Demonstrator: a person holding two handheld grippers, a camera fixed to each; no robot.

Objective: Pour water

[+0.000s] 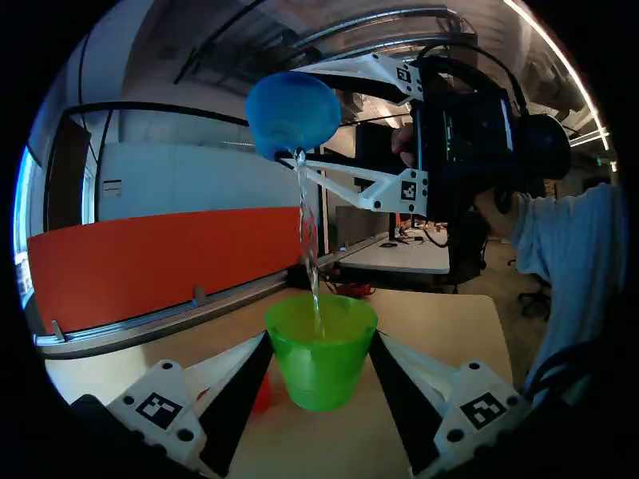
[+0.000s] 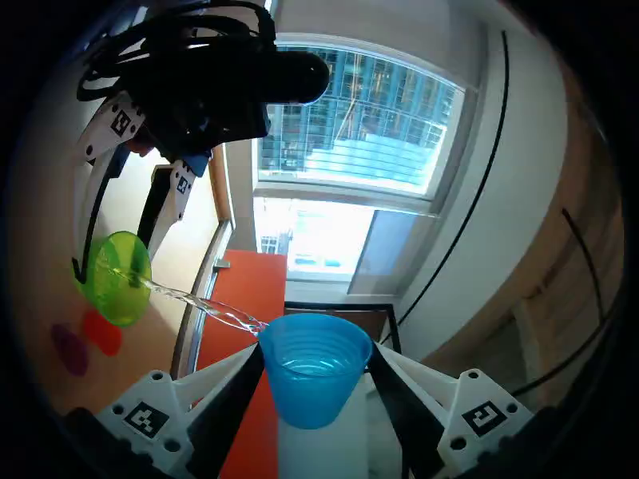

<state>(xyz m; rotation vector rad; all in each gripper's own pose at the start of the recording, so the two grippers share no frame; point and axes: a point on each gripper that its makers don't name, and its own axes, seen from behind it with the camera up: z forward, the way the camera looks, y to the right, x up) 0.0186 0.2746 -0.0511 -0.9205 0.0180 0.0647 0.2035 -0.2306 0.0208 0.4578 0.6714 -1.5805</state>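
Over table (image 1: 447,319), right tool (image 2: 315,355) pinches tilted blue cup (image 1: 292,112) and left tool (image 1: 319,339) pinches upright green cup (image 1: 321,371).

The left tongs (image 1: 321,343) are held level, both fingers pressed against a translucent green plastic cup (image 1: 319,379). Above that cup, the right tongs (image 1: 294,116) are tipped over, clamped on a blue plastic cup (image 1: 287,108). A light-sleeved arm (image 1: 575,247) reaches in behind them.
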